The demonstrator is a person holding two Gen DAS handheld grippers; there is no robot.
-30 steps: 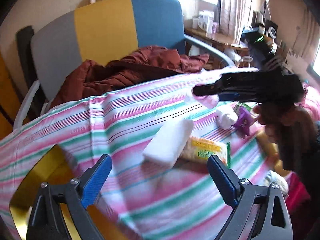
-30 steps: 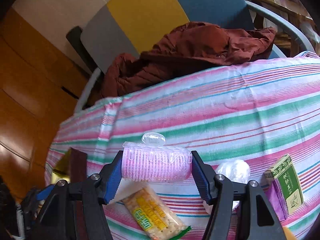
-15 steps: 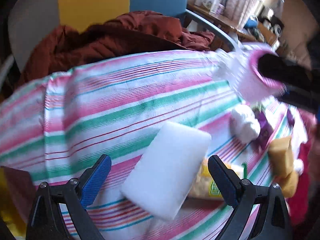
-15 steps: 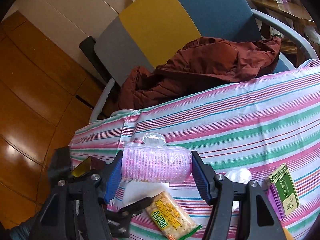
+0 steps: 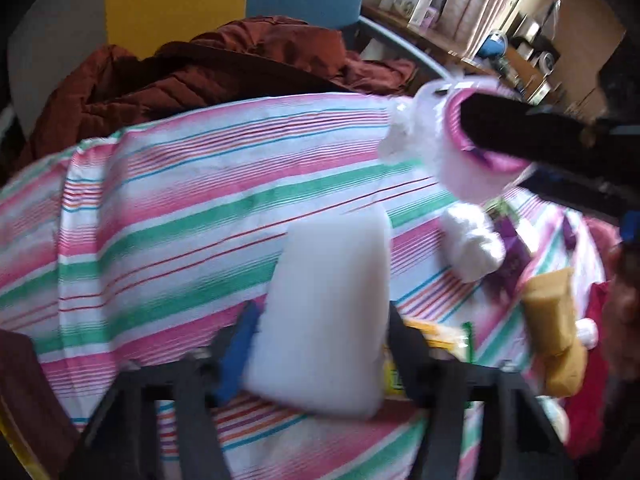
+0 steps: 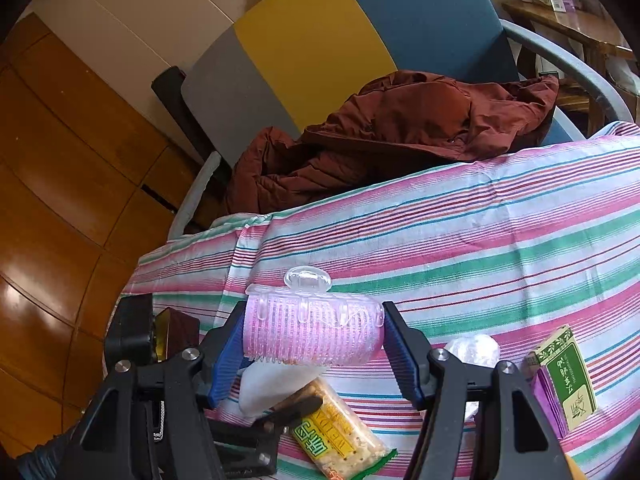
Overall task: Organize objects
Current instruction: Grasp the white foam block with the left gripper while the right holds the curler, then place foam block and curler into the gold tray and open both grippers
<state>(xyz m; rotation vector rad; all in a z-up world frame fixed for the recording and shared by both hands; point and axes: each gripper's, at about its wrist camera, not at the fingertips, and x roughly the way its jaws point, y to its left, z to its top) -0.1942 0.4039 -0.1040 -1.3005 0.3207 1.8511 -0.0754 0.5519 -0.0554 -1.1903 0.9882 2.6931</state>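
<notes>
My left gripper is shut on a white foam block, its fingers pressed to the block's two long sides just above the striped tablecloth. My right gripper is shut on a pink hair roller with a clear clip, held above the cloth. The roller also shows in the left wrist view at upper right, with the right gripper's black finger against it. The foam block and the left gripper show low in the right wrist view.
A yellow cracker packet, a crumpled white wrapper and a green and purple box lie on the cloth. A tan pouch lies at right. A rust jacket lies on the chair behind. A dark box stands at left.
My left gripper moved forward over the white foam block and closed on it. My right gripper kept hold of the pink roller and rose slightly.
</notes>
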